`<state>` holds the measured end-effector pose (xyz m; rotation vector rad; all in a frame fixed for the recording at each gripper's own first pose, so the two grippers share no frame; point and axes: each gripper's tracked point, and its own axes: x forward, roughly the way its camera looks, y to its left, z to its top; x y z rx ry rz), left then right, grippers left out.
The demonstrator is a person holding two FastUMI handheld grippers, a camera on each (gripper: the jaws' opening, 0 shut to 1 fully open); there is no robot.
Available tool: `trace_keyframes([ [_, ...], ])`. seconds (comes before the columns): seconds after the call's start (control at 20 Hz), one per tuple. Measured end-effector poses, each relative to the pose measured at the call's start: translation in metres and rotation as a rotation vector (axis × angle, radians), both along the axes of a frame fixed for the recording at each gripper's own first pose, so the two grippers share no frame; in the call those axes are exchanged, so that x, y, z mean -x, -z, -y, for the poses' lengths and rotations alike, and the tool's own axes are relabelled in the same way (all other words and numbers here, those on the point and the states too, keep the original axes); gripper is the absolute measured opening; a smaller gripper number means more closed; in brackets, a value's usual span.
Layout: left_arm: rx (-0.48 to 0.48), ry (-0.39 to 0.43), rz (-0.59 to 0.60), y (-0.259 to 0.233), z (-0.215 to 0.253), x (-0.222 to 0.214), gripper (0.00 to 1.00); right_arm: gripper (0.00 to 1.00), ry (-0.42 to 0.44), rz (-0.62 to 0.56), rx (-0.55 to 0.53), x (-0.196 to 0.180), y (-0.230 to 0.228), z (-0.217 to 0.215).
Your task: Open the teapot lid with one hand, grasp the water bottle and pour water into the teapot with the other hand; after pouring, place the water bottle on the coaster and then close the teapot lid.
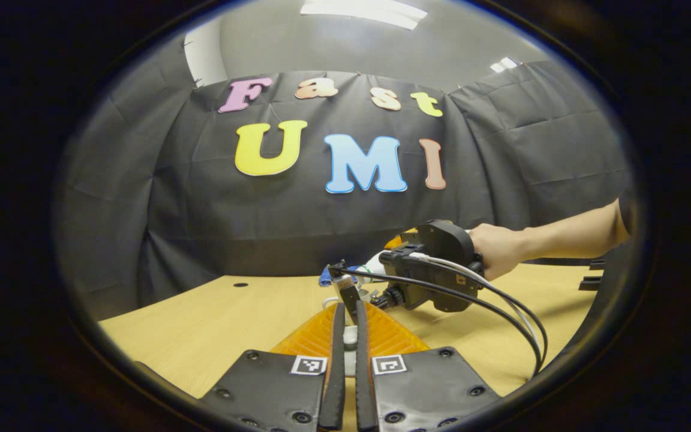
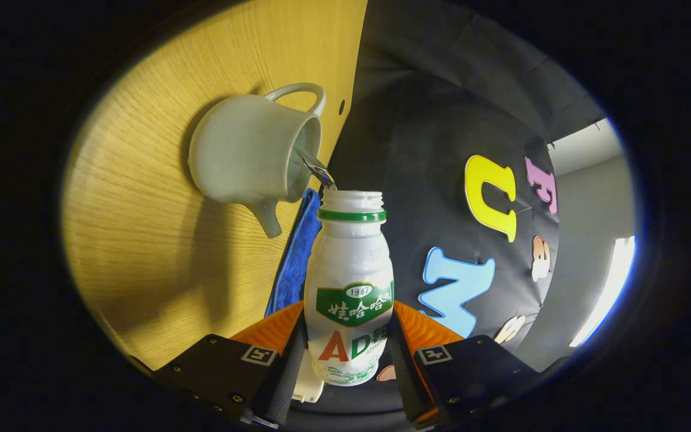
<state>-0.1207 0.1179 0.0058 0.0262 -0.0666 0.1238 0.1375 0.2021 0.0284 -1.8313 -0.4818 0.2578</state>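
Right gripper was clamped on the water bottle, both fingers pressed on its lower body. View was rolled sideways, so the bottle was tipped, open mouth aimed at the teapot. Thin stream of water ran from the mouth into the teapot's open top. Teapot sat on the wooden table, lid off, blue cloth just beside it.

In the left gripper view the left gripper had its fingers nearly together on a small pale piece, probably the lid; cannot confirm. A bare forearm reached in from the right, hand wrapped around the other gripper's body above the table, cables trailing down.
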Motion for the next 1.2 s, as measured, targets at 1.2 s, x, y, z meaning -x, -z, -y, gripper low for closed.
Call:
trace_keyframes([
  [1.2, -0.031, 0.011, -0.017, 0.0, 0.005, 0.0, 0.18, 0.69, -0.045, 0.17, 0.141, 0.005, -0.029, -0.007],
])
